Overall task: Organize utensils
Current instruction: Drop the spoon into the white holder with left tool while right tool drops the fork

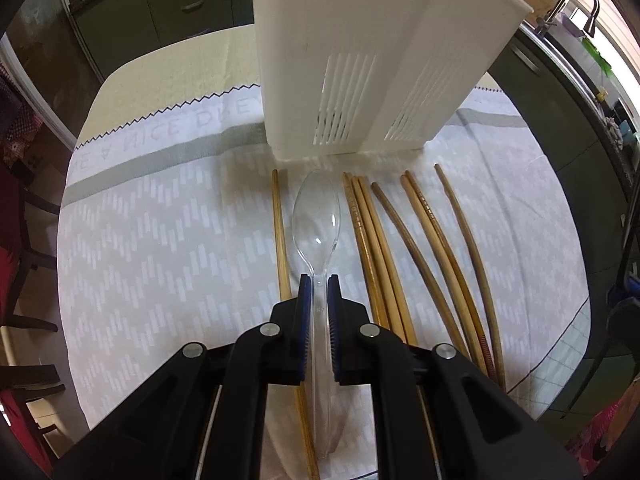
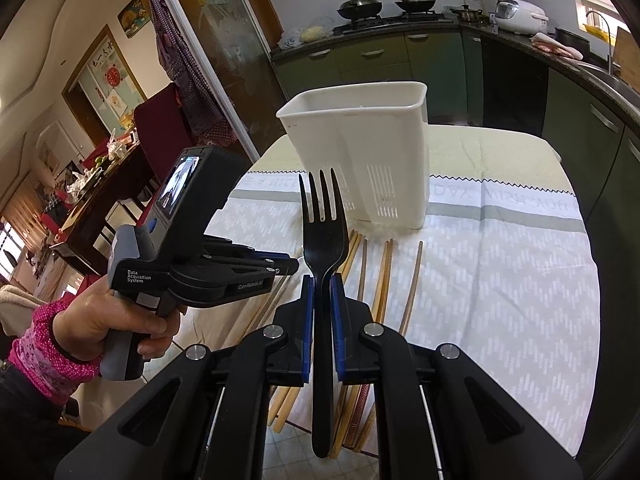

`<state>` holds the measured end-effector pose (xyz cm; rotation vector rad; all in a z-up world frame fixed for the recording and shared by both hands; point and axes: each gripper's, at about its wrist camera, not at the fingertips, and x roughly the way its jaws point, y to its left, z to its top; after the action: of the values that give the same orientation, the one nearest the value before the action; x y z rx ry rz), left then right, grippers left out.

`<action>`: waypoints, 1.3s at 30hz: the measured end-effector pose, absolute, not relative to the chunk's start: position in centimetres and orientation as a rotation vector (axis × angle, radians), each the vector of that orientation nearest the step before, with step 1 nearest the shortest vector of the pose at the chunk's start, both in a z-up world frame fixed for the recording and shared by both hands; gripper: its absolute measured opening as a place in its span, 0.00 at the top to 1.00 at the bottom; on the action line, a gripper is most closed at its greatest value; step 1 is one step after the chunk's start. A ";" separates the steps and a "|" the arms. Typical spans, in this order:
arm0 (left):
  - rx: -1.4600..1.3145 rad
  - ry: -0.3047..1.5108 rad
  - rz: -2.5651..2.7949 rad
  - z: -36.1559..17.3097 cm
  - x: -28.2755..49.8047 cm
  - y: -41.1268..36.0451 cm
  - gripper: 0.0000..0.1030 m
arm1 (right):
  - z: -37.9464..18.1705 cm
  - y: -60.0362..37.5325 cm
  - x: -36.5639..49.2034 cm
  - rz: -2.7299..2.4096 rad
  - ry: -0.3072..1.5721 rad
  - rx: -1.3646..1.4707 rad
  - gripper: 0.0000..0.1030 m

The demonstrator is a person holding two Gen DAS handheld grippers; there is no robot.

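Note:
My left gripper (image 1: 319, 280) is shut on the handle of a clear plastic spoon (image 1: 316, 212), bowl pointing at the white utensil holder (image 1: 360, 60) just ahead. Several wooden chopsticks (image 1: 420, 248) lie on the cloth beside and under the spoon. My right gripper (image 2: 322, 278) is shut on a black plastic fork (image 2: 322, 236), held above the table with tines pointing toward the white holder (image 2: 360, 148). The left gripper (image 2: 280, 266) shows in the right wrist view, low over the chopsticks (image 2: 384, 276), held by a hand.
A white patterned cloth (image 1: 160, 240) covers the table (image 2: 500, 140). Dark green kitchen cabinets (image 2: 380, 56) and a stove with pans stand behind. A sink faucet (image 1: 576, 4) is at the right. A red chair (image 2: 160, 132) stands at the left.

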<state>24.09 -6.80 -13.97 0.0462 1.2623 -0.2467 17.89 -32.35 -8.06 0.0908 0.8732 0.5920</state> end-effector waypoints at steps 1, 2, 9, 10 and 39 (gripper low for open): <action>0.042 1.256 -0.249 -13.6 23.9 -6.6 0.92 | -8.0 -32.3 17.8 0.594 0.871 0.090 0.91; 0.040 1.246 -0.250 -13.3 23.8 -6.5 0.92 | -7.9 -32.3 17.8 0.594 0.869 0.090 0.91; -0.030 1.075 -0.280 -6.9 21.3 -4.4 0.92 | -7.0 -33.1 17.3 0.592 0.834 0.104 0.91; -0.040 1.039 -0.289 -5.7 20.9 -4.2 0.92 | -6.8 -33.2 17.2 0.596 0.829 0.107 0.91; -0.073 0.355 -0.273 2.1 31.7 -8.9 0.92 | -3.7 -36.0 18.1 0.596 0.734 0.182 0.91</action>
<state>31.70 -8.89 2.07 -0.0726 0.3549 -0.2731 18.08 -35.98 -3.75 0.1817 0.7336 0.5964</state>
